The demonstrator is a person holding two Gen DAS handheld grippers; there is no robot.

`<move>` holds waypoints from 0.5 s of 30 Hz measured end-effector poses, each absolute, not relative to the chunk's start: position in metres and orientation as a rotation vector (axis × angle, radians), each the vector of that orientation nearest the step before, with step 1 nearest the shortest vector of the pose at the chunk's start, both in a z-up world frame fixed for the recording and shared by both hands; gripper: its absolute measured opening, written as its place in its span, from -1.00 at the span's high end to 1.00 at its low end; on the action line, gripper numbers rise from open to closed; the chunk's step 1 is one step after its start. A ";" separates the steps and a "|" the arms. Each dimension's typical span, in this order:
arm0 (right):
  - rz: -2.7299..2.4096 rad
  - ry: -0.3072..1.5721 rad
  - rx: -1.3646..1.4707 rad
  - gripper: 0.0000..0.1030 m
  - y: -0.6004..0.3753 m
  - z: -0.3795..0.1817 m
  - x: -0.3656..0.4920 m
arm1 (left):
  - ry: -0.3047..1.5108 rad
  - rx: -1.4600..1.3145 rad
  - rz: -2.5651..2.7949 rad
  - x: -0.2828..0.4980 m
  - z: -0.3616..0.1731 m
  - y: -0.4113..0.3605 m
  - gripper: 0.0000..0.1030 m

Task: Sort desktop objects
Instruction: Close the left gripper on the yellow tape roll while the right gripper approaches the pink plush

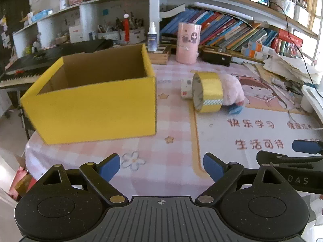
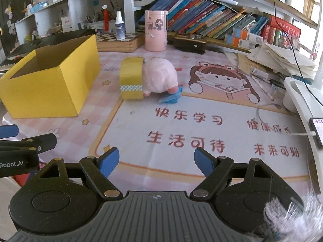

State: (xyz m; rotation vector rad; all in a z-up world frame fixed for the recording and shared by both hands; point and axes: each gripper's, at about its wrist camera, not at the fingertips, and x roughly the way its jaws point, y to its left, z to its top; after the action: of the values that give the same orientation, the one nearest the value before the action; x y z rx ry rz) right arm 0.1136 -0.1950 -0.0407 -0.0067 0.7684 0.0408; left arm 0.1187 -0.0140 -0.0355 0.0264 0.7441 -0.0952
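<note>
The left gripper (image 1: 161, 166) has its blue pads wide apart, with nothing between them; it hangs over the near part of the pink desk mat (image 1: 177, 133). The right gripper (image 2: 156, 162) is also spread apart and empty, over the printed red characters of the mat.

The yellow cardboard box (image 1: 94, 109) stands open on the left side of the desk. To the right of it, further back, lies a small group of things — a roll of yellow tape (image 2: 131, 80) on its edge, a pink plush toy (image 2: 160, 76) touching it on the right, and a blue object (image 2: 171, 97) just beside the toy. In the left wrist view a small white roll (image 1: 186, 89) shows behind the tape.

A pink cylinder (image 2: 156, 31) stands far back, near the books (image 2: 212, 20).
</note>
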 end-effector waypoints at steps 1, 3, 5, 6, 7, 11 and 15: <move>0.041 0.766 -0.006 -0.56 -0.198 -0.040 0.117 | 0.741 0.028 -0.097 0.122 -0.035 -0.017 -0.78; 0.042 0.760 -0.004 -0.56 -0.205 -0.039 0.123 | 0.734 0.033 -0.101 0.129 -0.034 -0.026 -0.78; 0.042 0.753 0.001 -0.56 -0.213 -0.038 0.130 | 0.725 0.039 -0.105 0.135 -0.033 -0.035 -0.78; 0.042 0.750 0.003 -0.56 -0.217 -0.037 0.134 | 0.717 0.044 -0.106 0.138 -0.032 -0.040 -0.78; 0.042 0.746 0.004 -0.56 -0.222 -0.037 0.138 | 0.712 0.048 -0.104 0.140 -0.032 -0.044 -0.77; 0.058 0.737 0.007 -0.53 -0.238 -0.036 0.151 | 0.695 0.061 -0.094 0.152 -0.030 -0.062 -0.76; 0.090 0.724 -0.001 -0.51 -0.251 -0.034 0.163 | 0.679 0.079 -0.073 0.162 -0.030 -0.079 -0.75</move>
State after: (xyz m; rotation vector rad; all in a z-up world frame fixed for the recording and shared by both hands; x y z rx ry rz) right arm 0.1634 -0.2510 -0.0341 -0.0013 0.7244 0.0904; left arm 0.1625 -0.0787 -0.0303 0.0786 0.6794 -0.0725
